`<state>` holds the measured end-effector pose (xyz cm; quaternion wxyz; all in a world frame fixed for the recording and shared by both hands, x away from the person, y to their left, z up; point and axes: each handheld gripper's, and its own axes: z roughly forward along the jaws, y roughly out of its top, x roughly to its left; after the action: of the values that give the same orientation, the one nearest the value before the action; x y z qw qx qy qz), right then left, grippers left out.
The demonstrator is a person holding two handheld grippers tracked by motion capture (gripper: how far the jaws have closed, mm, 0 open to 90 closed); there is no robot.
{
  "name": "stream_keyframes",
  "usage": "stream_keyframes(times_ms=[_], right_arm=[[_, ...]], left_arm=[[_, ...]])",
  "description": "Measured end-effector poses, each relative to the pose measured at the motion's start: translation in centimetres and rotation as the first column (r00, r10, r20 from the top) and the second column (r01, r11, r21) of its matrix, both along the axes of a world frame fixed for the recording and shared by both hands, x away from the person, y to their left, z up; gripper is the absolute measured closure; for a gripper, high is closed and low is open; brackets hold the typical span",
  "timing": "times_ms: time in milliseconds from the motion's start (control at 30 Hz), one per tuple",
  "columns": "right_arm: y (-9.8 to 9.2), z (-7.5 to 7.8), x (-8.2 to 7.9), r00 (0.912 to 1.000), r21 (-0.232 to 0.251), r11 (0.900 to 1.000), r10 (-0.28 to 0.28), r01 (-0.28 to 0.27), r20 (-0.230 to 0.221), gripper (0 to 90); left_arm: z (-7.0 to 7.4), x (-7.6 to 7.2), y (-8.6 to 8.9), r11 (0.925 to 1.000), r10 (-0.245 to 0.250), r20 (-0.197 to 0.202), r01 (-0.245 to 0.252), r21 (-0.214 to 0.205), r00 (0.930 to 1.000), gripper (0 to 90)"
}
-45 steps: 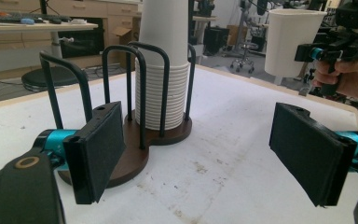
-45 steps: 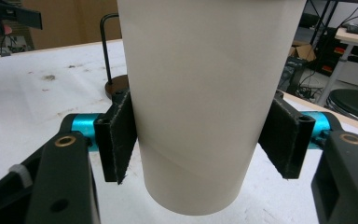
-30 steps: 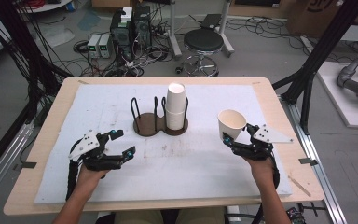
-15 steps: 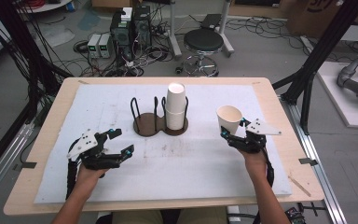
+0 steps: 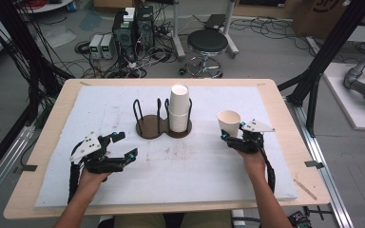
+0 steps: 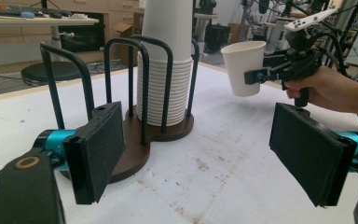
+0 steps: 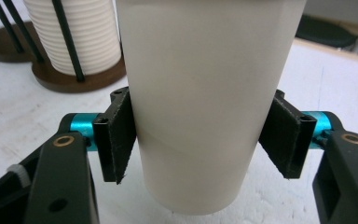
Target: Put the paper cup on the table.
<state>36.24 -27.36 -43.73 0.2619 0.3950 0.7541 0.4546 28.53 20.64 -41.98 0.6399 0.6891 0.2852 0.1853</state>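
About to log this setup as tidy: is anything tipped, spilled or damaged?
Nothing stands out. The cup stack stands upright in its holder, and the right gripper holds one cup upright above the stained white mat.

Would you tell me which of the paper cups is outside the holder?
The single cup between the right gripper's pads, upright, right of the holder. The other cups sit nested in a stack inside the holder's right ring.

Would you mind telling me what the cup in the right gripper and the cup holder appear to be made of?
The cup looks like matte white paper: thin rolled rim, faint side seam. The cup holder seems to have a dark brown base, probably wood, with black hoops, likely coated metal wire, judging by their thin, smooth bends.
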Motion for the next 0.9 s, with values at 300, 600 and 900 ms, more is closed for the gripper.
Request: stream_keyframes(times_ms=[300,600,900], right_arm=[[0.0,-0.8,0.3,0.9976,-0.021,0.9997,-0.008,0.007,-0.069,33.6],[-0.6,-0.8,0.0,0.9945,-0.05,0.9987,0.0,-0.005,-0.104,33.4],[-1.6,-1.2,-0.8,0.9918,-0.052,0.9982,0.022,-0.028,-0.126,32.6]], left_arm=[[-0.1,0.1,0.0,1.0,0.007,-0.005,-0.007,0.002,1.0,18.1],[-0.2,0.1,0.1,0.9998,0.016,-0.016,-0.016,0.009,0.9997,18.1],[-0.2,0.2,0.1,0.9995,0.028,-0.025,-0.028,0.014,0.9993,18.7]])
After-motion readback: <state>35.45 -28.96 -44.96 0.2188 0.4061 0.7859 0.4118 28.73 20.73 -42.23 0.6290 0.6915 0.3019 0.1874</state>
